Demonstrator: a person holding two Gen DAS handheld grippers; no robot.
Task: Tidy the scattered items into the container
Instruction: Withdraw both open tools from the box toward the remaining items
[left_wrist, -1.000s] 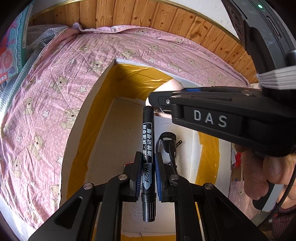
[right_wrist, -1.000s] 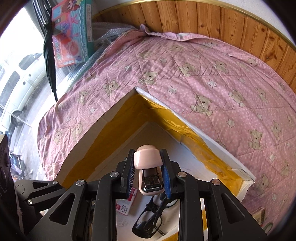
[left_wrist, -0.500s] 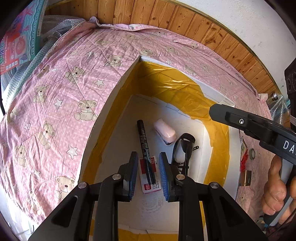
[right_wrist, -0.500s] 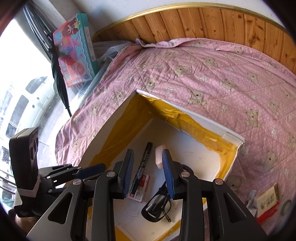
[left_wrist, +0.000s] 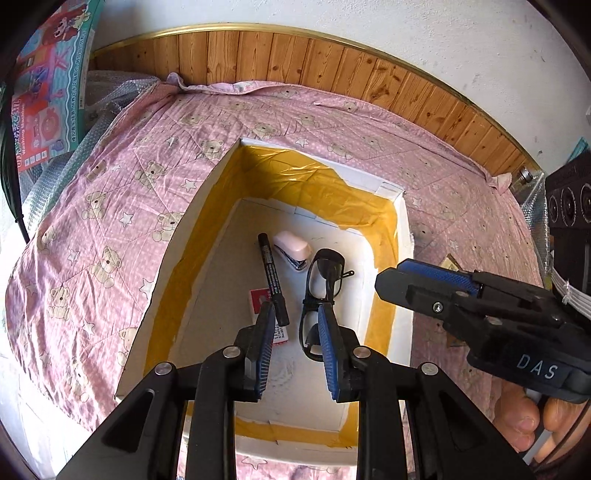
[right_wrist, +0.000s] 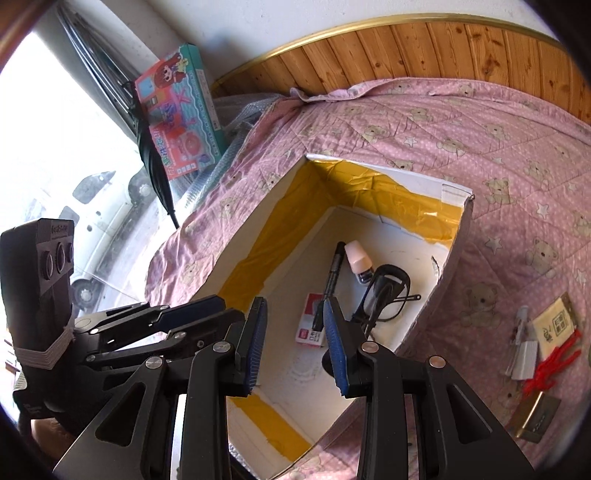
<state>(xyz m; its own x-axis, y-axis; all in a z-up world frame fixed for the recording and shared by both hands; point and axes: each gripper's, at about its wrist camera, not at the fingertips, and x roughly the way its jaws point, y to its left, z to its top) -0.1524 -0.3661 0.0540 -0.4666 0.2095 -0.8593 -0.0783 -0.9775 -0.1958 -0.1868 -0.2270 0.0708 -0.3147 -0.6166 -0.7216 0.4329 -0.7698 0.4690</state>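
Note:
A white box lined with yellow tape (left_wrist: 325, 184) (right_wrist: 373, 192) sits on the pink bear-print bedspread. Inside it lie a black marker (left_wrist: 272, 273) (right_wrist: 330, 280), a pink stapler (left_wrist: 291, 248) (right_wrist: 357, 257), black glasses (left_wrist: 320, 291) (right_wrist: 384, 291) and a small red-and-white pack (left_wrist: 263, 297) (right_wrist: 312, 326). My left gripper (left_wrist: 295, 326) hangs open above the box with nothing between its fingers. My right gripper (right_wrist: 295, 325) is also open and empty above the box; in the left wrist view it shows at the right (left_wrist: 424, 284), held by a hand.
Several small items lie on the bedspread right of the box: a beige card (right_wrist: 556, 321), red string (right_wrist: 554, 365), a white clip (right_wrist: 522, 354) and a brass-coloured piece (right_wrist: 535, 421). A toy box (right_wrist: 177, 110) leans at the far left. Wood panelling (left_wrist: 332, 62) lines the wall.
Both grippers let go of their loads: the marker and the stapler now lie in the box. Both grippers have pulled back and up, away from the box, with open jaws.

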